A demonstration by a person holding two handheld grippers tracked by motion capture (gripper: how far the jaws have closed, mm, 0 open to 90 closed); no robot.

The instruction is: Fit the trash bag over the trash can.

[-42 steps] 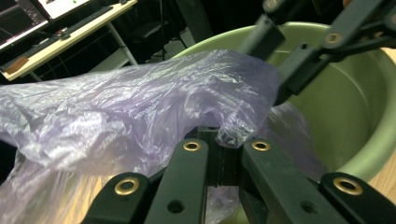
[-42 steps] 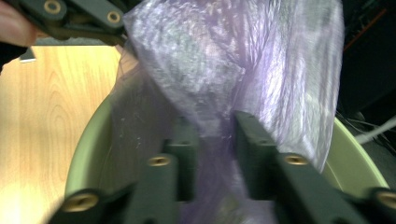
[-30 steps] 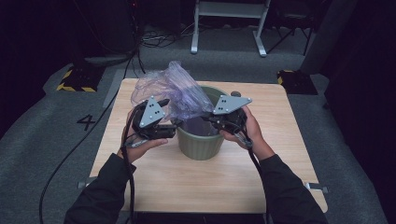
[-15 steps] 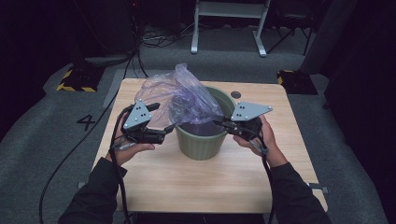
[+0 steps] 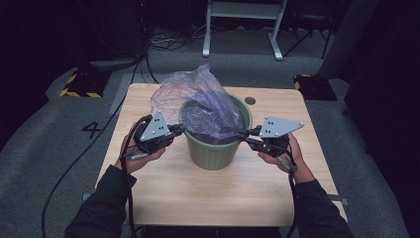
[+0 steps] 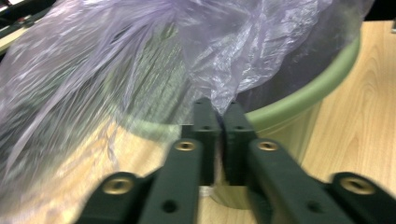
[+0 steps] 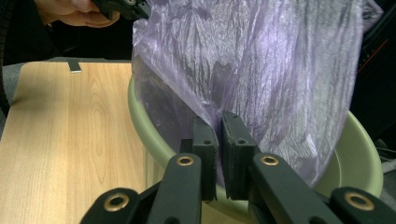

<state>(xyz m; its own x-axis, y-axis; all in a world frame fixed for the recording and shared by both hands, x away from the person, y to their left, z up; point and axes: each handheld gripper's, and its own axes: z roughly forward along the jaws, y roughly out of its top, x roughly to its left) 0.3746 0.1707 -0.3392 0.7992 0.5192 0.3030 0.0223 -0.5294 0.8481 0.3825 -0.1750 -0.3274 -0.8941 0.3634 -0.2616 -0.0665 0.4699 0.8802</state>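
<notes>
Black two-jaw grippers, count two, one in each of the person's hands. Left gripper (image 5: 179, 130): jaws pressed together on a fold of the thin translucent purple plastic bag (image 5: 200, 101), pinched just at the near-left rim of the bin; in the left gripper view (image 6: 219, 112) the film rises from between the closed jaws and spreads up and to the left. Right gripper (image 5: 242, 133): jaws likewise clamped on the bag's edge at the bin's right rim; in the right gripper view (image 7: 218, 122) the plastic (image 7: 261, 70) stands taut above the closed jaws. Grey three-cornered plates, count two, one atop each gripper.

Plastic bag, count one: stretched between the two grippers, its lower part inside the bin, its upper part bunched and peaking above the far-left rim.

Round sage-green plastic waste bin (image 5: 214, 153), count one: upright, near the middle of the desk, between the two hands.

Light wood-grain rectangular desk (image 5: 198, 193), count one, standing on grey carpet.

Black cables, count two, one trailing from each gripper toward the person.
</notes>
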